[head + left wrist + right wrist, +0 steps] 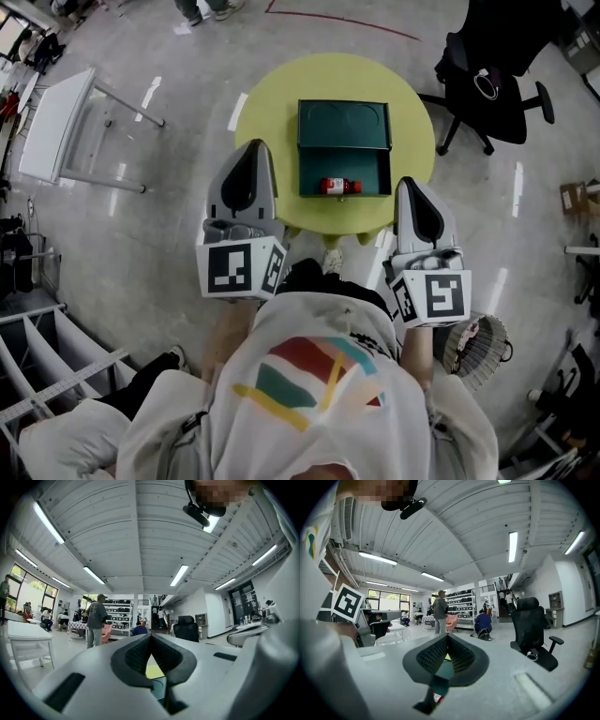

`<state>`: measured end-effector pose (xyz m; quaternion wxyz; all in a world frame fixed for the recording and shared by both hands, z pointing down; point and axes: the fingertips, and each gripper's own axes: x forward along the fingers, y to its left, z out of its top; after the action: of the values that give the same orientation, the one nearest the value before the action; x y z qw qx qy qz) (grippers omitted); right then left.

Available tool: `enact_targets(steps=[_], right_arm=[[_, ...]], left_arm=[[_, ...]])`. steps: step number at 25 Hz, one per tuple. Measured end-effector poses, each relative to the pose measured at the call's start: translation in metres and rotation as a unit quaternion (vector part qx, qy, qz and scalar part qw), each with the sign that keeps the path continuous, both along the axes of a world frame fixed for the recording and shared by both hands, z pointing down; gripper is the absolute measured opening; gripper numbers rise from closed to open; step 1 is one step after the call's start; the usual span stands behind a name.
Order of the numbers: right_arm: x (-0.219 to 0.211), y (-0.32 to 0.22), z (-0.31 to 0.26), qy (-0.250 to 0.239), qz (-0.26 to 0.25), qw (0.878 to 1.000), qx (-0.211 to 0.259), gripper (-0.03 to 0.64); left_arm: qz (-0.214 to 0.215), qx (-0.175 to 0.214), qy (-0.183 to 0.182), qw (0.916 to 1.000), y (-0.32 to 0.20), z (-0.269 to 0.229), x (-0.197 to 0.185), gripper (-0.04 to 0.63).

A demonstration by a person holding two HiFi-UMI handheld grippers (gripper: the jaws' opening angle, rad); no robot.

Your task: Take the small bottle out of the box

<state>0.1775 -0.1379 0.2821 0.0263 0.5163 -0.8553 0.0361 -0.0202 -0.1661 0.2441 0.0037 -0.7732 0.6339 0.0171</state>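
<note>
A dark green box [343, 172] stands open on the round yellow table [267, 94], its lid [343, 124] folded back. The small bottle [337, 186], clear with a red label, lies on its side along the box's near wall. My left gripper [252, 147] hovers left of the box, jaws shut and empty. To the right of the box, my right gripper [410, 182] is also shut with nothing in it. In the right gripper view, the right gripper [447, 637] points up, and the bottle [437, 698] shows below the pads. The left gripper [151, 637] shows closed tips above the box [158, 687].
A black office chair [487, 84] stands right of the table, and a white folding table [56, 122] far left. A wire basket [473, 342] sits on the floor by my right side, with white shelving [47, 356] at lower left. People stand far across the room [96, 618].
</note>
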Motion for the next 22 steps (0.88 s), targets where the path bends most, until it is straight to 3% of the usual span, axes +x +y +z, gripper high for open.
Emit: enact_targets(steps=[5, 8, 13, 22], right_arm=[[-0.001, -0.019, -0.004, 0.004, -0.006, 1.0, -0.003, 0.0], [0.001, -0.029, -0.008, 0.007, 0.0, 1.0, 0.006, 0.0], [0.006, -0.038, -0.021, -0.033, 0.022, 0.999, 0.017, 0.0], [0.003, -0.05, -0.02, 0.001, 0.042, 0.999, 0.032, 0.0]], left_arm=[[0.017, -0.02, 0.012, 0.9996, -0.026, 0.007, 0.012, 0.014], [0.037, -0.011, 0.013, 0.9992, -0.039, 0.004, 0.024, 0.015], [0.07, 0.009, 0.016, 0.9974, -0.054, -0.01, 0.038, 0.015], [0.088, 0.02, 0.016, 0.9958, -0.067, -0.013, 0.037, 0.014]])
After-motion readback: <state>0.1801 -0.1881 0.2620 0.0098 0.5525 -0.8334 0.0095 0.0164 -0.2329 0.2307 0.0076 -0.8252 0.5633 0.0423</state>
